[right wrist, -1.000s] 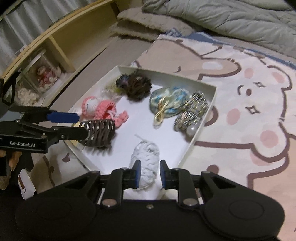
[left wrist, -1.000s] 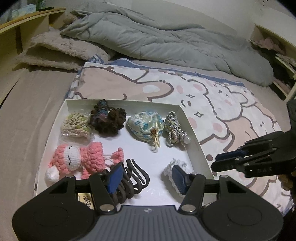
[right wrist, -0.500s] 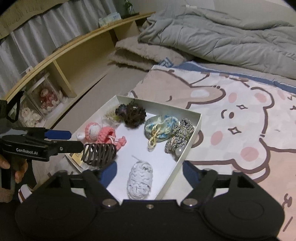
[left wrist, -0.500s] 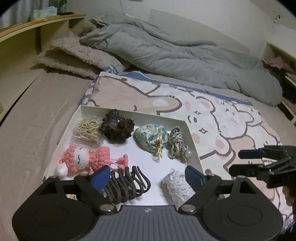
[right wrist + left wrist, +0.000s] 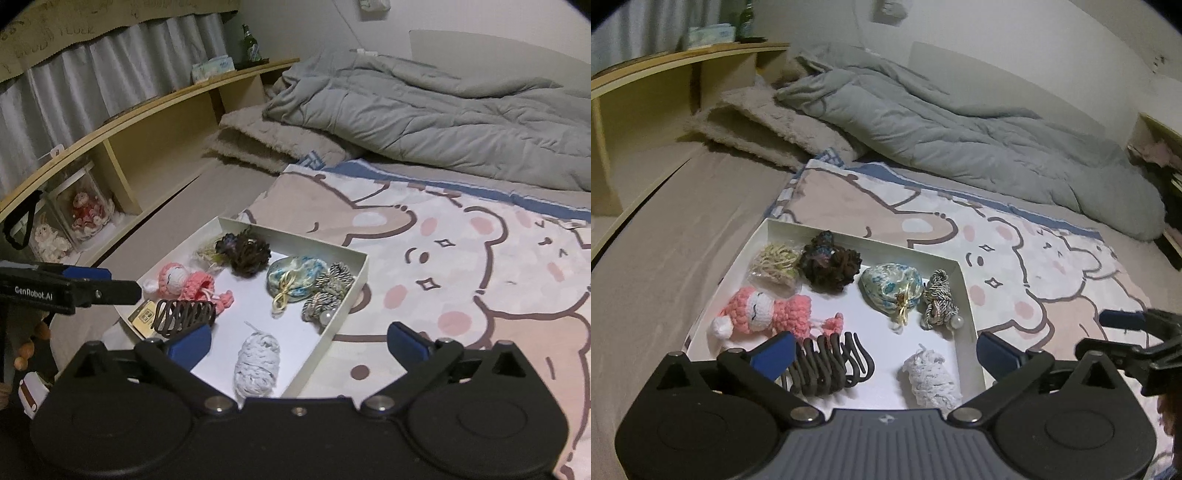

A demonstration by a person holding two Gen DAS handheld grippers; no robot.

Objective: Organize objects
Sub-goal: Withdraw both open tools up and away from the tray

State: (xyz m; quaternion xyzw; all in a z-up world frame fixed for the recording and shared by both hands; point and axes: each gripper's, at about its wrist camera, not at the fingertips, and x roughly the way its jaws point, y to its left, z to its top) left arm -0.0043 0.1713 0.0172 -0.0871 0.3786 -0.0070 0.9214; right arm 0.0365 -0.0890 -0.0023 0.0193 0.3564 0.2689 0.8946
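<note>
Above the white tray point(image 5: 964, 291) (7 trinkets inside), left gripper point(image 5: 884, 354) and right gripper point(image 5: 299, 343) hover spread wide, empty.

Crocheted yarn doll point(image 5: 764, 314), matt cardboard tray point(image 5: 964, 295), satin pouch point(image 5: 890, 288)

home bedroom, rumpled grey duvet point(image 5: 960, 147) on bed, wooden shelf point(image 5: 147, 122) (curtained window)

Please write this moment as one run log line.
left gripper: open, empty | right gripper: open, empty | white scrunchie, dark claw clip: in tray
</note>
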